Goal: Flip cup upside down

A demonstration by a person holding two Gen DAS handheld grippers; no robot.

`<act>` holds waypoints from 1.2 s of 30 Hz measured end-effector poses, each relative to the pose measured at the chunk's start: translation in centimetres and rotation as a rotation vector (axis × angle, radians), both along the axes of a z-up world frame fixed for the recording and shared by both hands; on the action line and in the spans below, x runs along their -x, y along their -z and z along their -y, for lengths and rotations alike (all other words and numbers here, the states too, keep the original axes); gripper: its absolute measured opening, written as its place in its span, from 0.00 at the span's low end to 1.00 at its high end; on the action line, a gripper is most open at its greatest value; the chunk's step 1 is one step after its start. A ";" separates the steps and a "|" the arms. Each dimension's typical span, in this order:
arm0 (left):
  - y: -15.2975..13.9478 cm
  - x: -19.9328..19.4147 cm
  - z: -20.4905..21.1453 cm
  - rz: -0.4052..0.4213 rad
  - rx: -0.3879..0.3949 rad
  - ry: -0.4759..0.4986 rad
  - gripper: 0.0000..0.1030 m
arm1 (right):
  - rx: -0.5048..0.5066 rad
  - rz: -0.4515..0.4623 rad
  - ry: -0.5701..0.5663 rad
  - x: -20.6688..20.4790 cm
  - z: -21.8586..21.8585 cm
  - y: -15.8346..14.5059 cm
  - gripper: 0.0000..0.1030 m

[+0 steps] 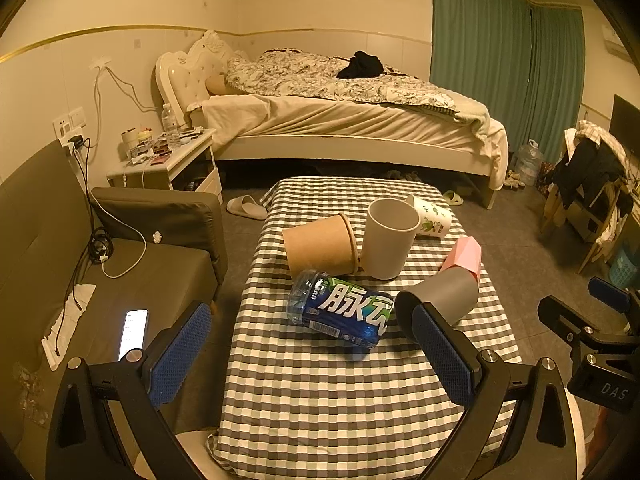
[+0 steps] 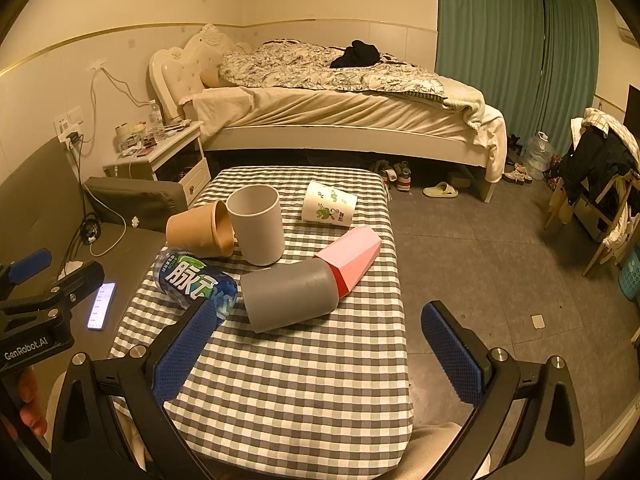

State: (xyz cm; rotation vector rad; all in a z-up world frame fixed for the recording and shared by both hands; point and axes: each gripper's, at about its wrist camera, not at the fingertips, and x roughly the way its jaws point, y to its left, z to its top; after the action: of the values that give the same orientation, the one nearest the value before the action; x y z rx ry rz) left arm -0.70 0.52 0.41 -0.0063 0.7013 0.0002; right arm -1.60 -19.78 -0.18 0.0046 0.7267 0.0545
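On the checked table (image 1: 320,400) (image 2: 304,392) a beige cup (image 1: 387,236) (image 2: 258,226) stands upright, mouth up. A brown paper cup (image 1: 320,245) (image 2: 200,230), a grey cup (image 1: 448,294) (image 2: 290,300), a pink faceted cup (image 1: 464,256) (image 2: 354,258) and a white green-printed cup (image 1: 434,218) (image 2: 329,204) lie on their sides. A blue-labelled bottle (image 1: 340,310) (image 2: 192,280) lies beside the grey cup. My left gripper (image 1: 312,354) is open and empty over the table's near part. My right gripper (image 2: 320,354) is open and empty, just short of the grey cup.
A grey sofa (image 1: 132,280) with a lit phone (image 1: 132,330) (image 2: 102,306) is left of the table. A bed (image 1: 340,120) and nightstand (image 1: 168,164) stand behind. Bare floor (image 2: 500,260) and a chair with clothes (image 2: 600,176) are to the right.
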 end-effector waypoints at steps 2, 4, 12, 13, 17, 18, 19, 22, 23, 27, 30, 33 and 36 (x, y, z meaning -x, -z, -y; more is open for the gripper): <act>0.1 -0.1 0.0 0.000 0.000 0.001 1.00 | -0.001 0.000 0.000 0.0 0.0 0.0 1.00; 0.1 -0.1 0.0 0.000 0.000 0.000 1.00 | 0.000 0.000 0.001 0.0 0.0 0.0 1.00; 0.3 0.2 -0.4 -0.010 0.004 -0.004 1.00 | -0.002 0.000 0.000 0.0 -0.1 0.2 1.00; 0.5 0.1 -0.6 -0.013 0.005 -0.006 1.00 | -0.002 -0.002 -0.001 0.0 -0.2 0.3 1.00; 1.5 -0.8 -1.1 -0.029 0.007 -0.015 1.00 | -0.003 -0.012 -0.007 -0.8 -0.3 0.8 1.00; 1.6 -1.1 -1.1 -0.033 0.005 -0.018 1.00 | -0.004 -0.015 -0.008 -1.2 -0.3 1.0 1.00; 1.7 -1.4 -1.2 -0.037 0.002 -0.022 1.00 | -0.004 -0.018 -0.010 -1.6 -0.4 1.2 1.00; 2.2 -2.6 -1.7 -0.050 0.000 -0.039 1.00 | -0.004 -0.025 -0.011 -2.5 -0.6 1.6 1.00; 2.4 -3.0 -1.9 -0.054 -0.001 -0.047 1.00 | -0.004 -0.029 -0.010 -2.9 -0.7 1.8 1.00; 3.4 -4.9 -2.9 -0.073 -0.003 -0.077 1.00 | -0.002 -0.046 -0.018 -5.1 -1.2 2.7 1.00; 4.2 -6.5 -3.9 -0.089 -0.005 -0.100 1.00 | -0.002 -0.067 -0.032 -7.3 -2.0 3.7 1.00; 5.2 -8.0 -4.7 -0.107 -0.007 -0.120 1.00 | 0.000 -0.082 -0.047 -9.6 -2.9 4.9 1.00; 6.2 -9.3 -5.3 -0.126 -0.009 -0.135 1.00 | 0.003 -0.095 -0.058 -11.8 -3.8 6.0 1.00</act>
State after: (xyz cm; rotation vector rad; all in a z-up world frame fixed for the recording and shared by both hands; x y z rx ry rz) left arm 8.58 5.79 -5.83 -0.0455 0.8260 0.1338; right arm 10.22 -15.95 -6.20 -0.0165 0.8218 0.1097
